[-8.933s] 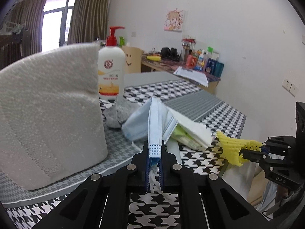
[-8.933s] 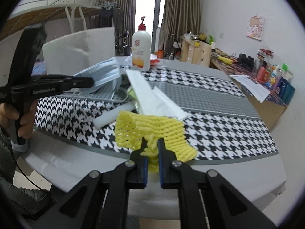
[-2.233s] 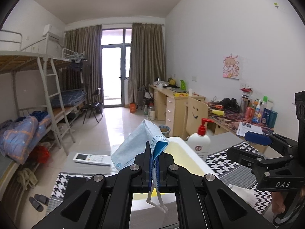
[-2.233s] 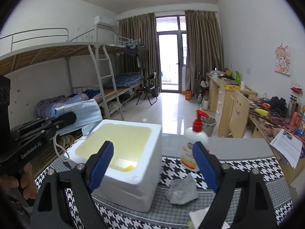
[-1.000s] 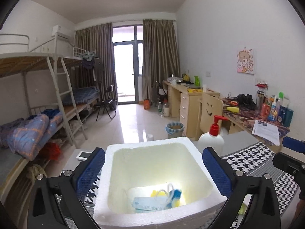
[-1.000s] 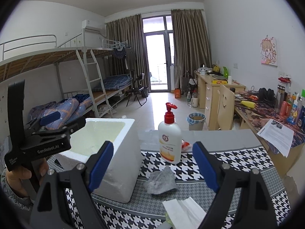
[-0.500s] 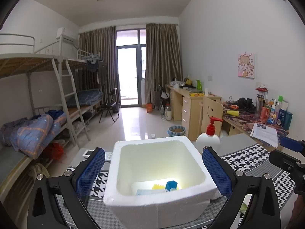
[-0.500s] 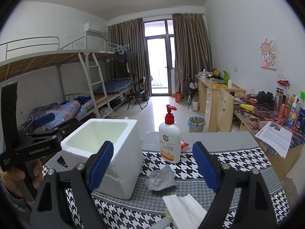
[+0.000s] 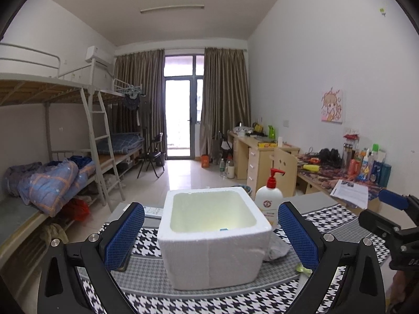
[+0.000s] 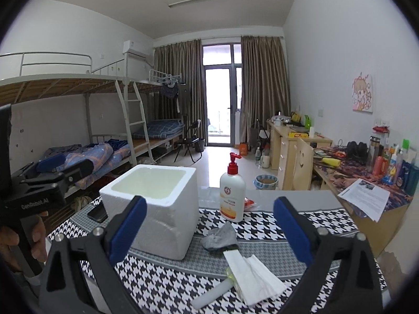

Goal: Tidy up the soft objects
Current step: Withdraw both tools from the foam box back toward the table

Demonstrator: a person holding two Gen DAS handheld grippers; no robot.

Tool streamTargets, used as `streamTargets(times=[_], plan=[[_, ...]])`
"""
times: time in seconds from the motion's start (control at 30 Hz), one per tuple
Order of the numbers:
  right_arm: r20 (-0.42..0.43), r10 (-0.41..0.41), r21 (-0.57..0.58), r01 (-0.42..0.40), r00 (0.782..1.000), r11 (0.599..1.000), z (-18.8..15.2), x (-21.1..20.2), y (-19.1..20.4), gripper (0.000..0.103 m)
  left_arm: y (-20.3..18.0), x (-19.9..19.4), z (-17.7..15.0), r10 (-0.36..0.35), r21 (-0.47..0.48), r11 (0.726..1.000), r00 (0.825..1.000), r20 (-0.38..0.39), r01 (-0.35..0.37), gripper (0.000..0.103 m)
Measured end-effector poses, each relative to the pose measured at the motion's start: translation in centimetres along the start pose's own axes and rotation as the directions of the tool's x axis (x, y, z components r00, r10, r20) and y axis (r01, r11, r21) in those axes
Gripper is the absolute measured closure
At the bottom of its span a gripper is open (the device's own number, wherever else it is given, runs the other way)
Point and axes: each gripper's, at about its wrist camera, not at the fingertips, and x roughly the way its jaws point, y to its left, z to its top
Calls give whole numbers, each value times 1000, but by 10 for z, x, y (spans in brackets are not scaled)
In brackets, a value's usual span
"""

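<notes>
Box (image 9: 213,256) between left fingers (image 9: 123,235), untouched

White foam box (image 10: 167,225), pale yellow inside. Black-white houndstooth cloth (image 10: 262,225) with grey band on desk. White pump bottle (image 10: 232,193), red pump. Grey rag (image 10: 221,236), white tissues (image 10: 251,274). Hand-held gripper pads (image 9: 125,235) blue.

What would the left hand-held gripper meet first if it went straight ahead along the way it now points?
Most likely the white foam box. The open left hand-held gripper points slightly downward with the box's near wall centred between its fingers. Depth is hard to judge in the fisheye view, but nothing shows in between.
</notes>
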Motion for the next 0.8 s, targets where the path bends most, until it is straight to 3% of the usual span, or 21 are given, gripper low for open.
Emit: streamTargets(times=[0.2,0.8], plan=[[15,-1,2,1,1000,1000,-10,-23,1,4,-6,-31,-10,7,-7,1000,1000,27,-7,1],[48,-23,-13,24,999,1000,-40,-71,12,4,-14,-77,-46,-11,-20,1000,999,35,11,1]])
